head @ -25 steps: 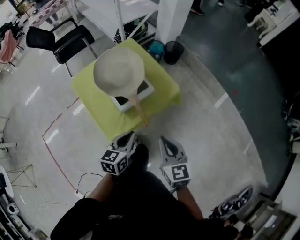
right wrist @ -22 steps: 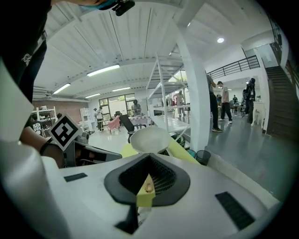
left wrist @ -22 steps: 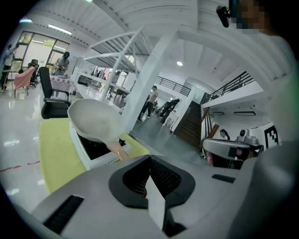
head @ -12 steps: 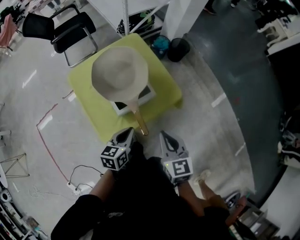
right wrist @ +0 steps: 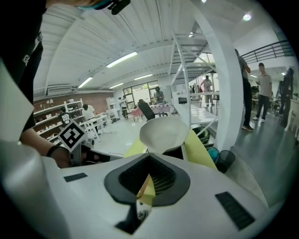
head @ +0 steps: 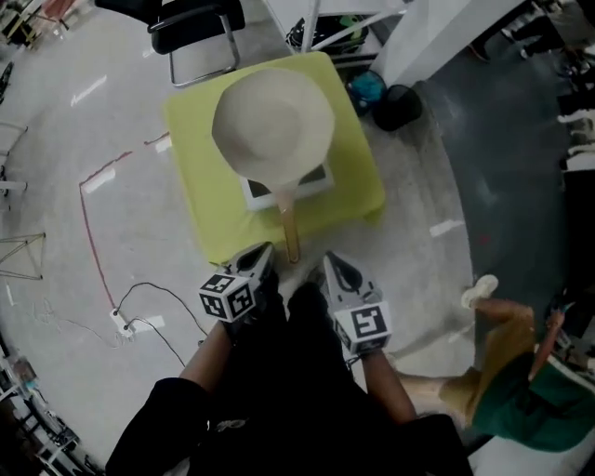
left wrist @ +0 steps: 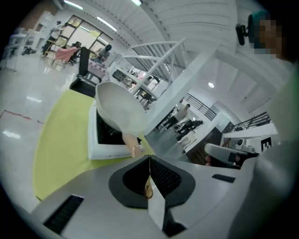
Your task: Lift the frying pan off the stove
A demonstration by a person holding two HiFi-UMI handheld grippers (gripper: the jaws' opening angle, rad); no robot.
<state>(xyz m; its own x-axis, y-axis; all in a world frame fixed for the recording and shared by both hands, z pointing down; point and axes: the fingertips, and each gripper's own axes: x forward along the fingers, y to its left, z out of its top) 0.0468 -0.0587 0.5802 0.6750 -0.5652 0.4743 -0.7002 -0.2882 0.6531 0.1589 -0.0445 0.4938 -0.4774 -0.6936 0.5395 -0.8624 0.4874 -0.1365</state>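
Stove (head: 314, 181) mostly hidden under frying pan (head: 272, 125); chair (head: 200, 14) cut by top edge.

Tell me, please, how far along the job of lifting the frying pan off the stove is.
Nothing is done yet: the frying pan sits on the stove. In hand: the left gripper and right gripper, both shut and empty, hover near the handle. Remaining: open, grip the handle, lift the pan clear.

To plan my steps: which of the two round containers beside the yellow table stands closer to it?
The teal container; the black bin stands beyond it, farther from the table.
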